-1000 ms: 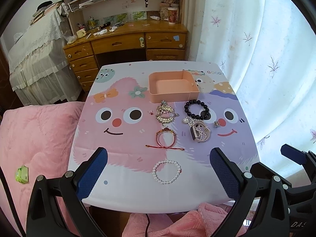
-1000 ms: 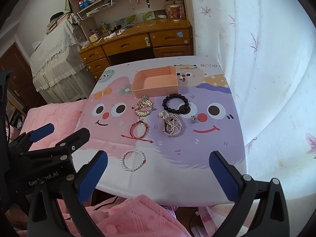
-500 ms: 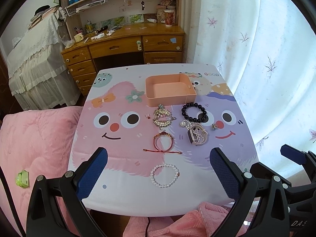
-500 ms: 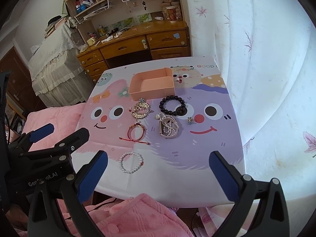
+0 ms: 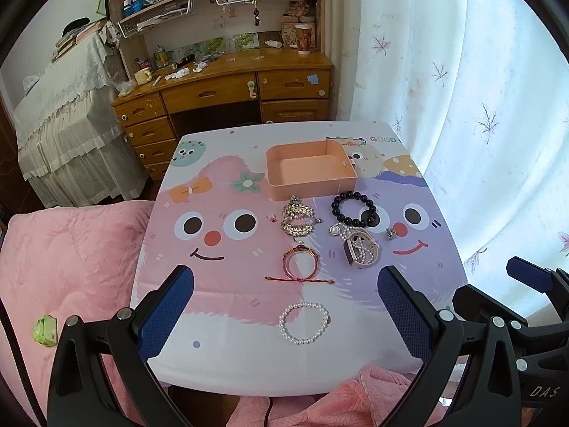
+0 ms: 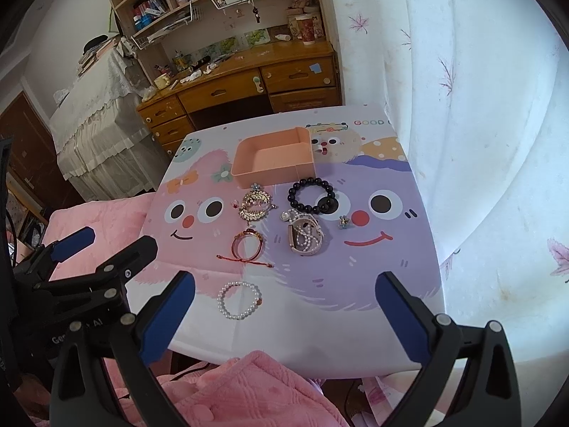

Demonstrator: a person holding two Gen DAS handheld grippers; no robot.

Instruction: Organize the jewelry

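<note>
An empty peach box [image 5: 310, 170] [image 6: 274, 162] stands at the back of the cartoon-print table [image 5: 220, 334]. In front of it lie a gold brooch [image 5: 297, 217], a black bead bracelet [image 5: 353, 209], a pearl strand with a watch [image 5: 359, 249], a small earring [image 5: 390, 233], red bangles with a red cord [image 5: 300, 267] and a white pearl bracelet [image 5: 304, 323] [image 6: 239, 300] nearest me. My left gripper [image 5: 284, 309] is open and empty above the front edge. My right gripper [image 6: 284, 306] is open and empty beside it.
A pink quilted bed [image 5: 67, 270] lies left of the table. A wooden desk with drawers [image 5: 227, 96] and bookshelves stand behind it. A white curtain [image 5: 480, 106] hangs along the right side. Pink fabric [image 6: 256, 391] lies below the front edge.
Both grippers have pulled back and tilted up a little, so the table and jewelry sit slightly farther off. Nothing on the table has moved.
</note>
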